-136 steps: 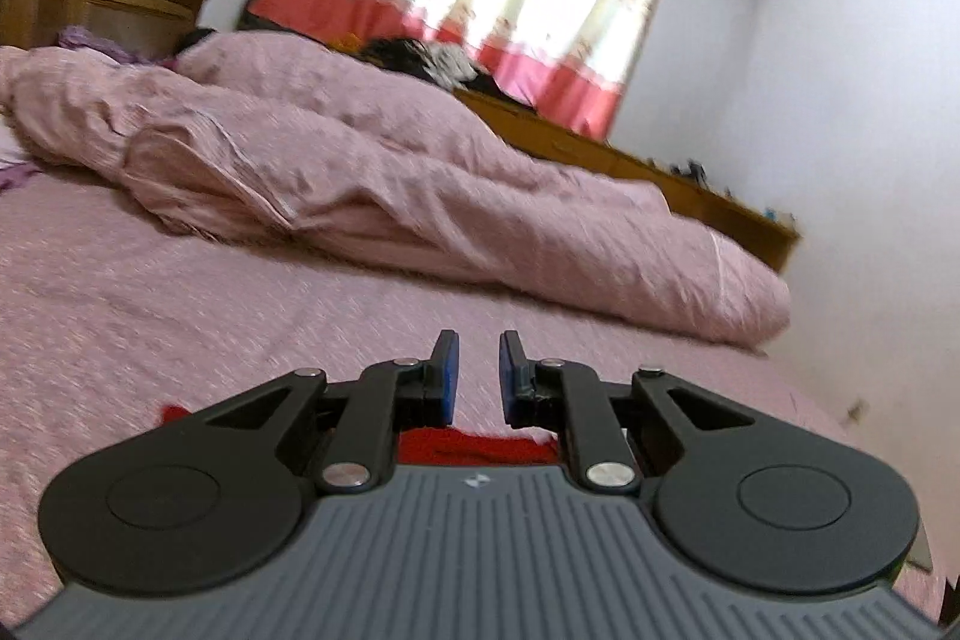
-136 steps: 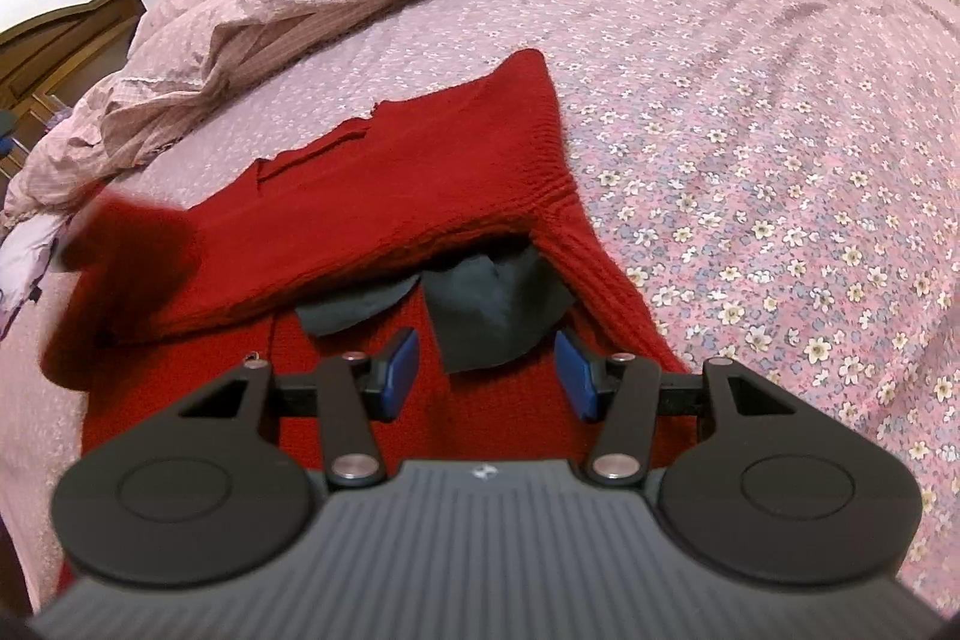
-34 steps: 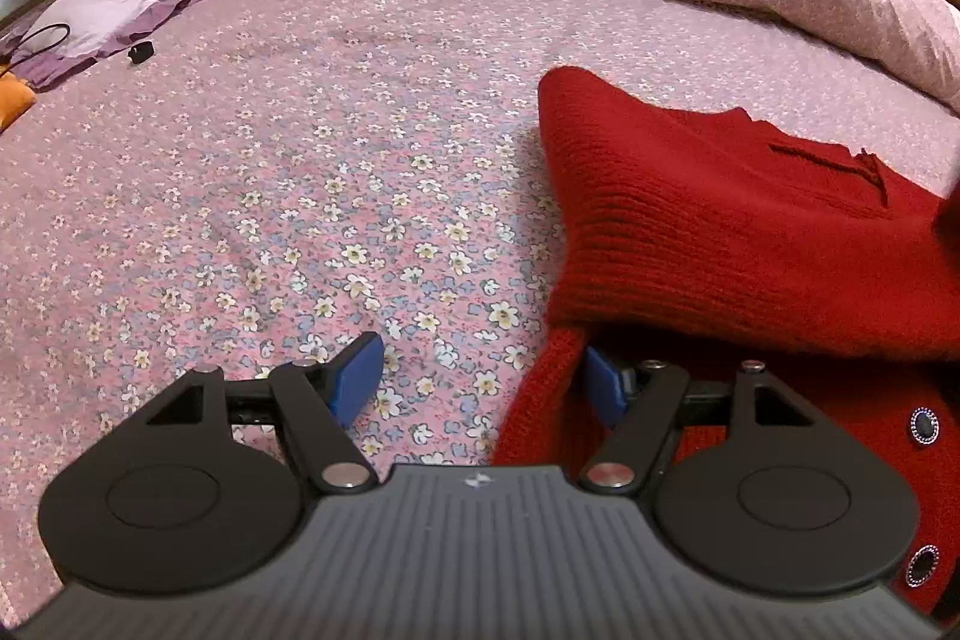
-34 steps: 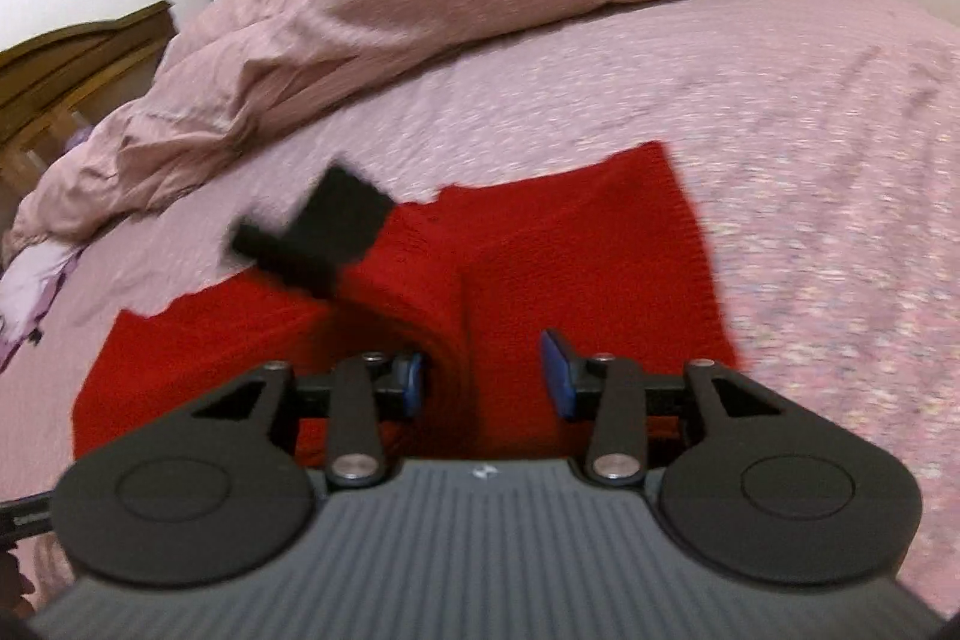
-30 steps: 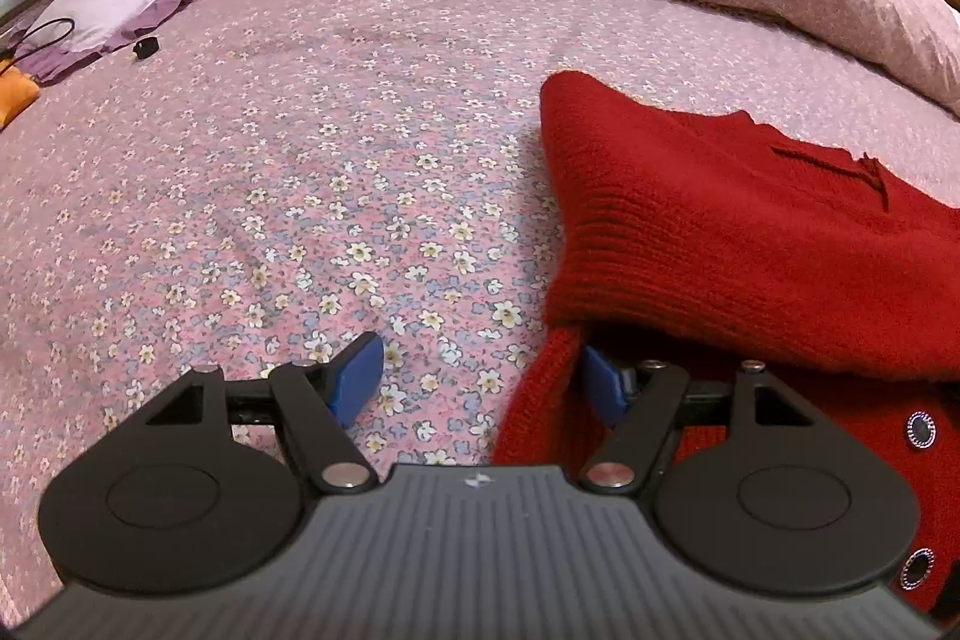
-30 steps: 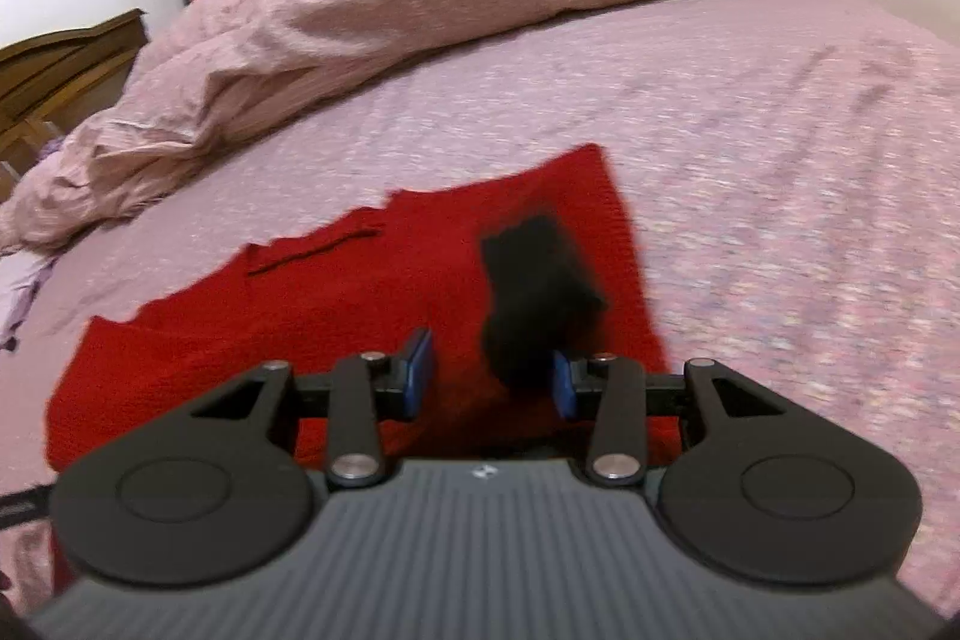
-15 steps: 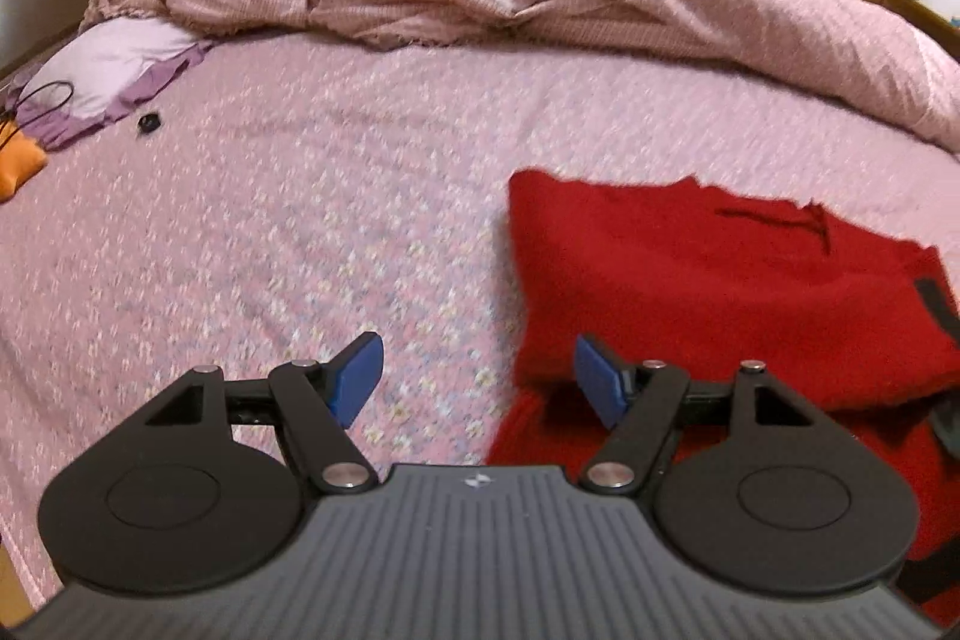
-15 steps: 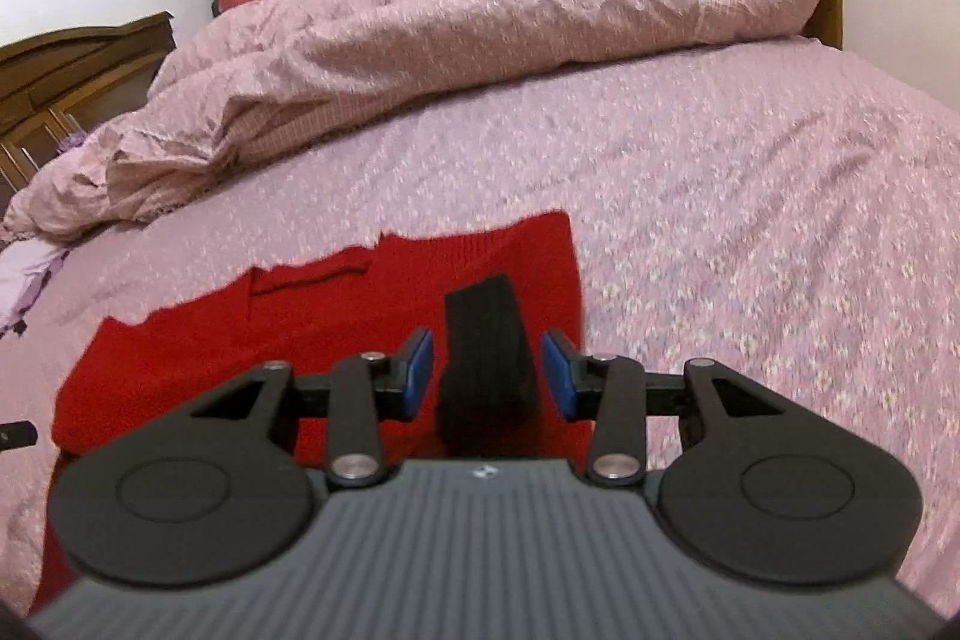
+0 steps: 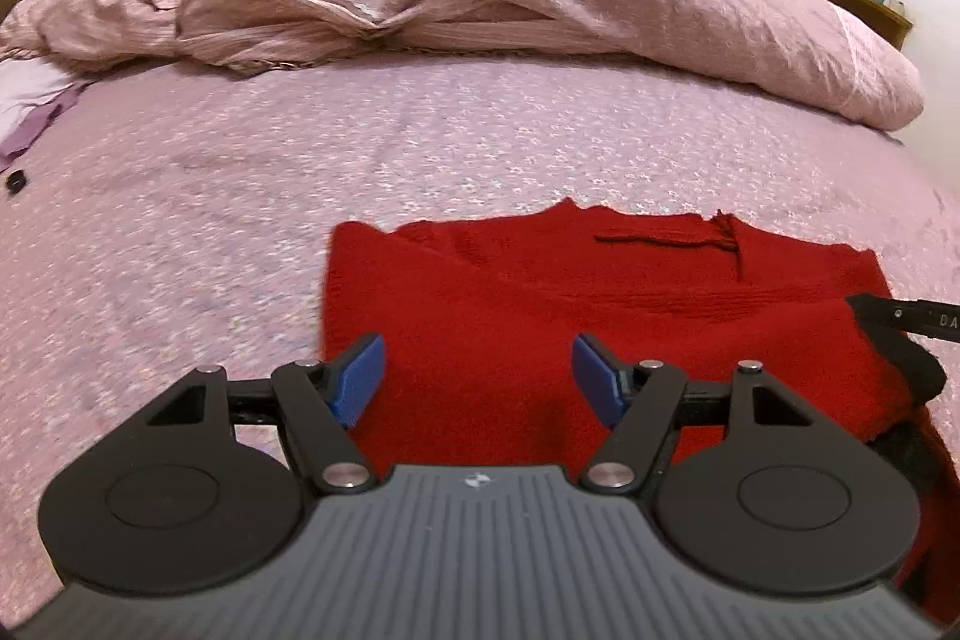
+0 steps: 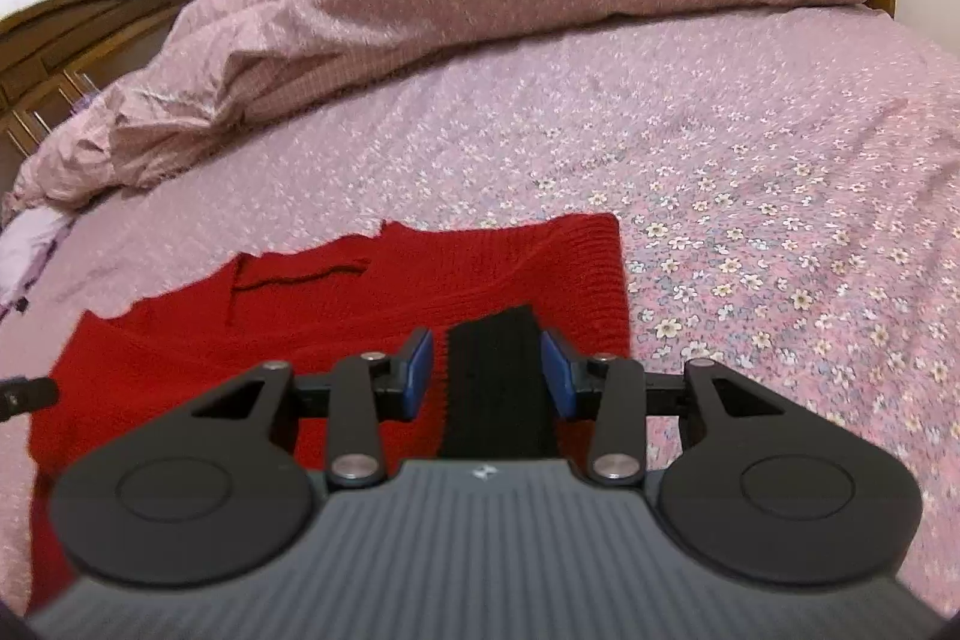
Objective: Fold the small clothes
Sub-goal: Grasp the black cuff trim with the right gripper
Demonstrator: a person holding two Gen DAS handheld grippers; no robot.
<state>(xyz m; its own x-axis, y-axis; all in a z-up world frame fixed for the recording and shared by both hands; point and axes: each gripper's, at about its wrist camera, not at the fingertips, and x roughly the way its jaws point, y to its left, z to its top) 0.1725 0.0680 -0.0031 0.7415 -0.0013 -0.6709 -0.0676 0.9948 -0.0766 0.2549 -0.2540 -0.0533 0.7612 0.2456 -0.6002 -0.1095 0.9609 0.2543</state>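
Red cardigan (image 9: 540,340) lies folded on the bed (image 10: 780,160); my left jaws gape empty above it, right jaws clamp a black ribbed strip (image 10: 498,388), lifting it clear.

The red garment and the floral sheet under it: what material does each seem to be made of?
Red garment: looks like knitted wool or acrylic, matte; ribbed stitch rows show along its right edge. Sheet: looks like thin woven cotton, matte, with a printed flower pattern; the fibre cannot be confirmed.

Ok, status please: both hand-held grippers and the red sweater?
Left hand-held gripper open over red sweater. Right hand-held gripper shut on black ribbed cloth. Sweater lies on bed; no obstacle seen.
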